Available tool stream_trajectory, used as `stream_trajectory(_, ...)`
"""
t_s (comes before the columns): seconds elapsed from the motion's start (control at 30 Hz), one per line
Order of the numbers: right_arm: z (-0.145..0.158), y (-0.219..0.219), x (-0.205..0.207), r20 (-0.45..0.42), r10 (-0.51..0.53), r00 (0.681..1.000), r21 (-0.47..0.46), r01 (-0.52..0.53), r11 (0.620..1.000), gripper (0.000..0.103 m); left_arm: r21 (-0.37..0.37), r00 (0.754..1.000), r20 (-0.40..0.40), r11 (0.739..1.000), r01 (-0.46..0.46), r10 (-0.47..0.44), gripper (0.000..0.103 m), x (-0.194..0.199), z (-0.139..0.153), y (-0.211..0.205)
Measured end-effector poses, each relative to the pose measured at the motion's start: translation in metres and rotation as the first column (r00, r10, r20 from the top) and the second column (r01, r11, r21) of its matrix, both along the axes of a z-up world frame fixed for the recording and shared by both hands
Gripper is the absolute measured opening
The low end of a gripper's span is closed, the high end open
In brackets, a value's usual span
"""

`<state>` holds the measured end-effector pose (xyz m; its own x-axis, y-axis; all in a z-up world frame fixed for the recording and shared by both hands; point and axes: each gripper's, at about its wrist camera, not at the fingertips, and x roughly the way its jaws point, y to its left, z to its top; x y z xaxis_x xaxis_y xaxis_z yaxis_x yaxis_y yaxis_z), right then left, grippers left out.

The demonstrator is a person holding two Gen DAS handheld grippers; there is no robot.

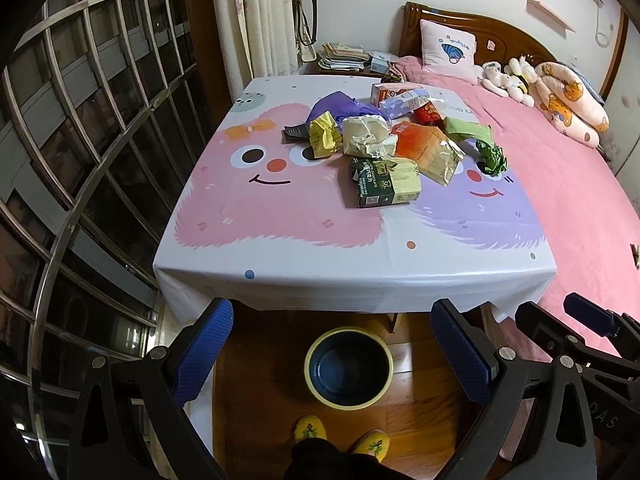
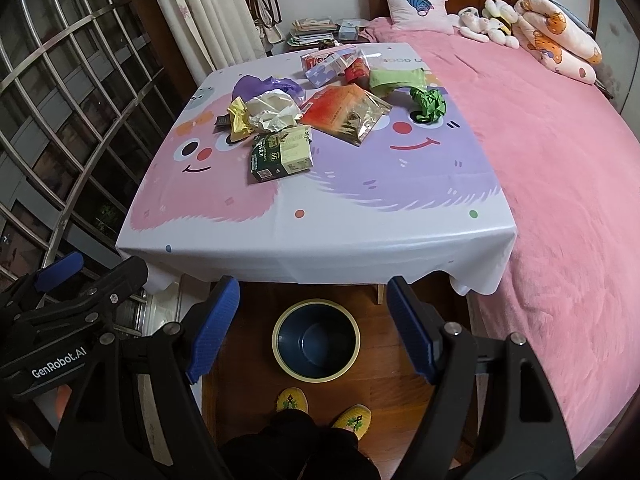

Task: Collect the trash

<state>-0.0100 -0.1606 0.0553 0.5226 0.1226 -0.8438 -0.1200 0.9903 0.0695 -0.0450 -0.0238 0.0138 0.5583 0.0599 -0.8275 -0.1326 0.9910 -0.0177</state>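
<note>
- Left wrist view: left gripper [image 1: 332, 344] spread wide, nothing between the blue pads [image 1: 208, 344], hanging short of the near table edge and above the floor.
- Right wrist view: right gripper [image 2: 314, 328] likewise spread and empty, same standoff from the table [image 2: 320, 256].
- Trash pile sits on the far half of the tablecloth, ahead of and beyond both grippers, well apart from either.
- Nearest piece: green chocolate box [image 1: 386, 184], at the front of the pile. Dead ahead and slightly right of the left gripper's axis; slightly left of the right gripper's axis in its own view [image 2: 280, 156].
- Box long axis runs roughly left-right across the table, so probably a grip across the short side, fingers pointing forward.
- Behind it, touching or overlapping: crumpled white paper [image 1: 370, 136], yellow wrapper [image 1: 324, 134], orange foil pouch [image 1: 428, 148], purple bag [image 1: 340, 106].
- Green crumpled wrapper [image 2: 428, 104] lies apart on the right side of the pile; right gripper looks the nearer one for it.
- Bin [image 1: 348, 366] on the wood floor under the near table edge, directly below and between both grippers, apparently empty. Slippered feet [image 2: 320, 410] just behind it.
- Judgement: nothing collected yet; coming move is a forward reach over the table edge, then straight back and down to the bin.
</note>
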Motion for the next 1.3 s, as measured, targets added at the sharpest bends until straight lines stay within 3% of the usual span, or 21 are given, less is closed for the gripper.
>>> stream_trajectory(0.27, -0.001, -0.031, 0.004, -0.008, 0.032, 0.999, 0.03, -0.032, 0.999, 0.074, -0.034, 1.0, 0.009, 0.999, -0.022, 0.023, 0.101, 0.001, -0.002, -0.007)
stream_trajectory(0.37, -0.002, -0.032, 0.007, -0.005, 0.045, 0.999, 0.037, -0.045, 0.998, 0.074, -0.065, 0.999, 0.008, 0.997, -0.031, 0.031, 0.101, 0.003, -0.003, -0.002)
stream_trajectory(0.77, 0.004, -0.012, 0.047, 0.048, 0.086, 0.995, 0.026, -0.087, 0.996, 0.074, -0.067, 0.998, 0.038, 0.996, -0.056, 0.059, 0.101, 0.046, 0.001, 0.017)
stream_trajectory(1.07, 0.006, 0.019, 0.123, 0.083, 0.012, 0.997, 0.02, -0.014, 1.0, 0.074, 0.023, 0.995, 0.091, 0.999, 0.035, -0.037, 0.101, 0.146, 0.014, 0.049)
stream_trajectory(1.3, -0.007, 0.052, 0.2, 0.029, -0.086, 0.996, 0.069, 0.084, 0.994, 0.074, -0.009, 0.985, 0.057, 0.987, 0.163, -0.162, 0.101, 0.246, 0.014, 0.104)
